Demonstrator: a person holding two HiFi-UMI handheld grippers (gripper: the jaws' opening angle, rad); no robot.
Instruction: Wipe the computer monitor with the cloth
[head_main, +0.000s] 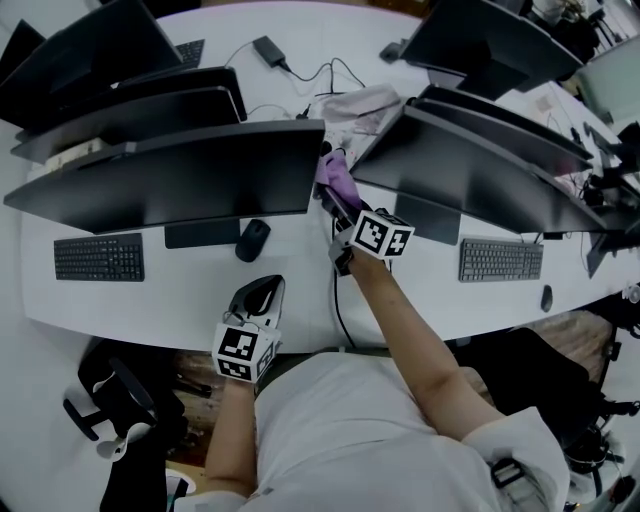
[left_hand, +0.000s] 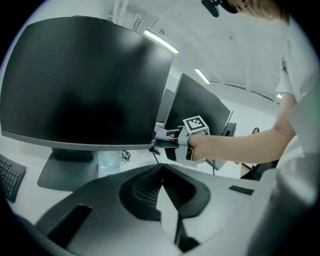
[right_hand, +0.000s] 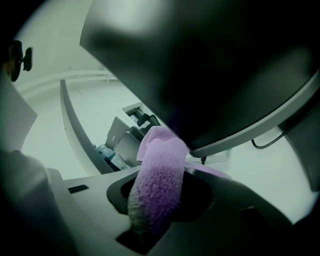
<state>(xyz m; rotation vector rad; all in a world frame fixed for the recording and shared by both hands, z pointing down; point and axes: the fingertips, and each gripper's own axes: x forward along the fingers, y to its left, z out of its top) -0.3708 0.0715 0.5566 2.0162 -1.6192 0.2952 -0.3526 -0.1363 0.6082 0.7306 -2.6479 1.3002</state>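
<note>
My right gripper (head_main: 336, 196) is shut on a purple cloth (head_main: 338, 177), reaching into the gap between the two front monitors. The left monitor (head_main: 170, 182) and the right monitor (head_main: 470, 168) are both dark. In the right gripper view the cloth (right_hand: 161, 170) hangs out of the gripper (right_hand: 155, 202), its top touching the lower corner of the dark monitor (right_hand: 215, 65). The left gripper view shows the cloth (left_hand: 160, 133) beside the big monitor's (left_hand: 85, 85) lower right corner. My left gripper (head_main: 262, 293) rests near the desk's front edge, its jaws (left_hand: 162, 186) shut and holding nothing.
A keyboard (head_main: 100, 257) and a mouse (head_main: 252, 240) lie before the left monitor, and another keyboard (head_main: 500, 260) before the right one. Cables and a power adapter (head_main: 268, 50) lie behind, among more monitors. A water bottle (left_hand: 109, 160) stands under the left screen.
</note>
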